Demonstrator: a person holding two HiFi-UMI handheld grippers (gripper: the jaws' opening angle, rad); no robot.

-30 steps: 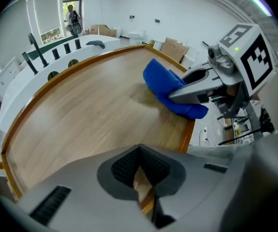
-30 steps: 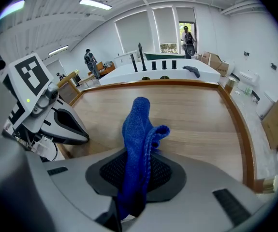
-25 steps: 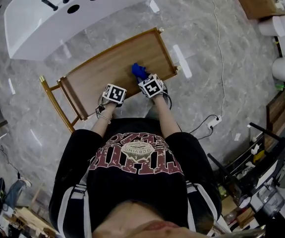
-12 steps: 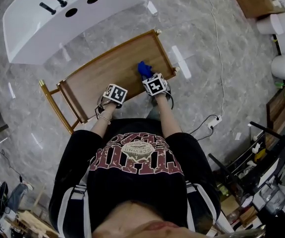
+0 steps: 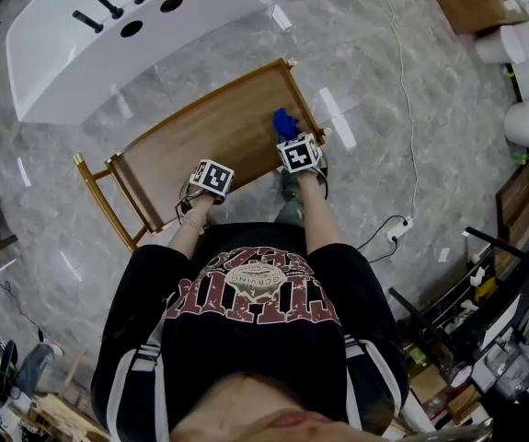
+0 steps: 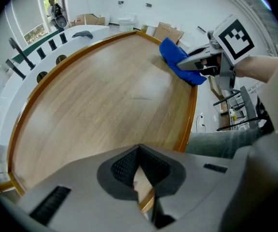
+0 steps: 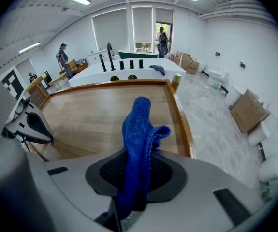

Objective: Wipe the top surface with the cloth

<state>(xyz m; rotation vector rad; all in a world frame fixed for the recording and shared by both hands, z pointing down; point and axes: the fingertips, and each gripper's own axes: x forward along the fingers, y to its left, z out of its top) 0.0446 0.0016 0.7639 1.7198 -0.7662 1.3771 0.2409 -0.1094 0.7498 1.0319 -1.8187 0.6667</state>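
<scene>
cloth (image 7: 138, 129) clamped in right fingers (image 7: 167, 170) trails ahead of them; nearly all the bench top (image 7: 88, 115) lies to their left, toward the closed left fingers (image 6: 122, 167).

The head view is taken from above and directed steeply down. The person's torso fills its lower half, and the wooden table top (image 5: 211, 141) lies farther off near mid-frame.

The left gripper view is set low over the near edge of that top. It faces along the top and rightward, where the right gripper (image 6: 191, 65) and the blue cloth (image 6: 176, 59) are caught.

The right gripper view is set close behind the cloth and faces across the top toward a white counter (image 7: 129, 74). The left gripper (image 7: 44, 133) is caught at its left edge.

The table top is shared by all three views.
</scene>
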